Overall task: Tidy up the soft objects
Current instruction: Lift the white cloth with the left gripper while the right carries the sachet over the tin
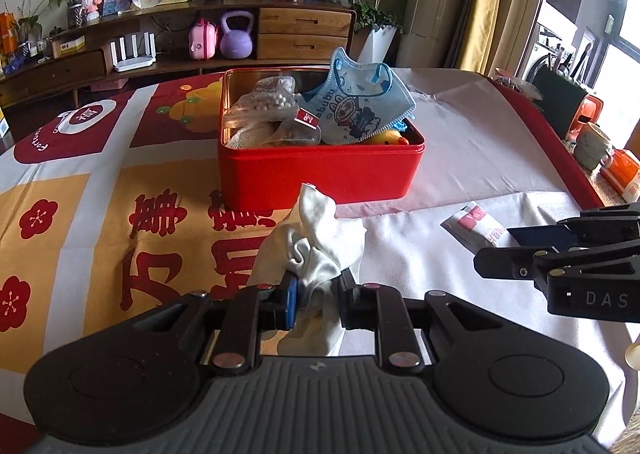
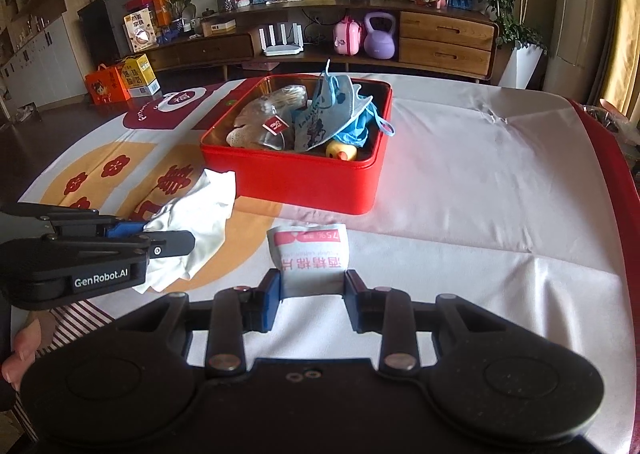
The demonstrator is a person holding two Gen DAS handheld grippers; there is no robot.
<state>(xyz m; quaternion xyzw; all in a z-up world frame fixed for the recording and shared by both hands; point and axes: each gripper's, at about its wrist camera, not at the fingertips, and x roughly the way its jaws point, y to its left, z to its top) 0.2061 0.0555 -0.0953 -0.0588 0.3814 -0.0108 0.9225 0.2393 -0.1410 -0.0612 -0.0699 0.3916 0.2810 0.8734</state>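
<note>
On the worktop (image 2: 480,174) the red box (image 2: 296,182) already holds a mask (image 1: 360,102), bags and a duck; your left gripper (image 1: 316,294) fingers pinch the white cloth (image 1: 320,238); your right gripper (image 2: 312,294) fingers squeeze the wipe packet (image 2: 310,254); both must go in.

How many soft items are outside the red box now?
2. The white cloth is held in the left gripper, in front of the red box. The white packet is held in the right gripper. Others may be out of view.
</note>
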